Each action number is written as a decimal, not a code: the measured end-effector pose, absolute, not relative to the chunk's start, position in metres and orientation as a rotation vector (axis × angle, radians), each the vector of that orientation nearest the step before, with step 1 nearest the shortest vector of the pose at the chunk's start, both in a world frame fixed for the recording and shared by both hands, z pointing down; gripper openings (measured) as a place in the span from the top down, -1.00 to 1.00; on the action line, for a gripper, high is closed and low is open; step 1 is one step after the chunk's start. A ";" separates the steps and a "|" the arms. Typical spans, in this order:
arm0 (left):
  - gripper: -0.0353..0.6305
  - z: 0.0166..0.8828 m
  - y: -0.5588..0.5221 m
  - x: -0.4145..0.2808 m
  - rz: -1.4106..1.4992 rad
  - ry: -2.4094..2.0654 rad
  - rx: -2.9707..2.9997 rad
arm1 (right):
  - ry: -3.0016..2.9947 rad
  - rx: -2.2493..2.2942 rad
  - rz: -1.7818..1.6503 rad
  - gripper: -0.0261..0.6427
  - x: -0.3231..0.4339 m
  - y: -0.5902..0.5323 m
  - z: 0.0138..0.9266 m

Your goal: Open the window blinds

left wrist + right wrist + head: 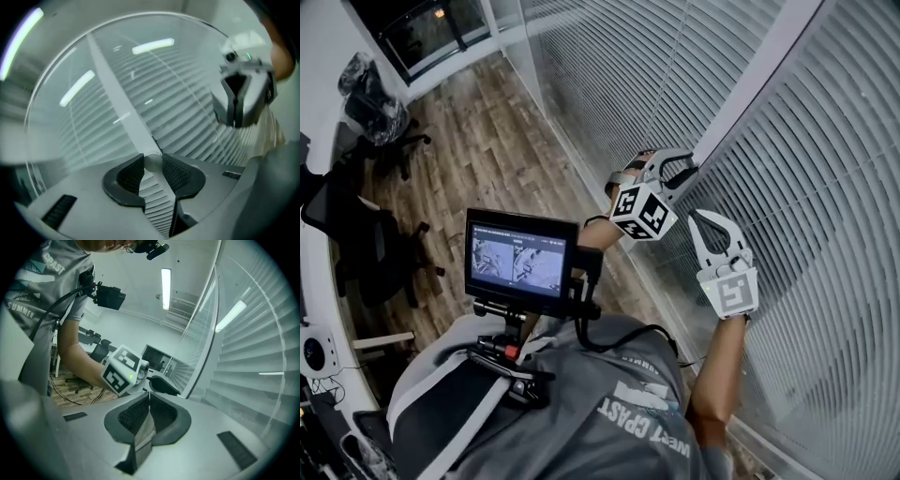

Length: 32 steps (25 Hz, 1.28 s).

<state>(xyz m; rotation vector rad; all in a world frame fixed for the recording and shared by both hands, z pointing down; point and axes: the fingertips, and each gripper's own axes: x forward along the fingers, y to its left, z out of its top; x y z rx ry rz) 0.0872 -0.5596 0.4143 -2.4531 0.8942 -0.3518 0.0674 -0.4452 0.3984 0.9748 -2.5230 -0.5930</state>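
the window blinds (825,187) hang lowered across the glass straight in front of you. your right gripper (149,398) sits close to the slats at your right, jaws pressed together. your left gripper (152,163) is clamped on the rounded end of the white tilt wand (119,98).

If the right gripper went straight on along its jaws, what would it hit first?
Probably the left gripper, clamped on the blind wand: its dark jaw sits just beyond the right gripper's tips in the right gripper view. Depth is unclear.
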 end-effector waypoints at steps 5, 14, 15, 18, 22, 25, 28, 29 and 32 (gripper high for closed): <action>0.52 0.404 -0.569 0.078 0.200 0.913 -3.199 | -2.502 0.959 -0.607 0.91 0.066 -0.448 0.394; 0.52 0.406 -0.566 0.081 0.035 0.936 -3.002 | -2.513 0.966 -0.596 0.91 0.065 -0.448 0.397; 0.52 0.406 -0.564 0.083 -0.155 0.939 -2.739 | -2.512 0.964 -0.596 0.91 0.064 -0.449 0.397; 0.52 0.407 -0.561 0.088 -0.460 0.892 -2.146 | -2.512 0.958 -0.596 0.91 0.062 -0.451 0.396; 0.51 0.410 -0.560 0.089 -0.464 0.889 -2.155 | -2.511 0.960 -0.585 0.91 0.061 -0.452 0.398; 0.45 0.416 -0.564 0.084 -0.271 0.936 -2.616 | -2.506 0.951 -0.593 0.91 0.062 -0.452 0.400; 0.42 0.418 -0.567 0.080 -0.039 0.939 -3.010 | -2.508 0.955 -0.588 0.91 0.062 -0.451 0.400; 0.42 0.418 -0.567 0.080 -0.016 0.934 -3.042 | -2.505 0.954 -0.585 0.91 0.062 -0.451 0.400; 0.42 0.413 -0.563 0.083 0.046 0.916 -3.096 | -2.495 0.948 -0.584 0.91 0.062 -0.450 0.402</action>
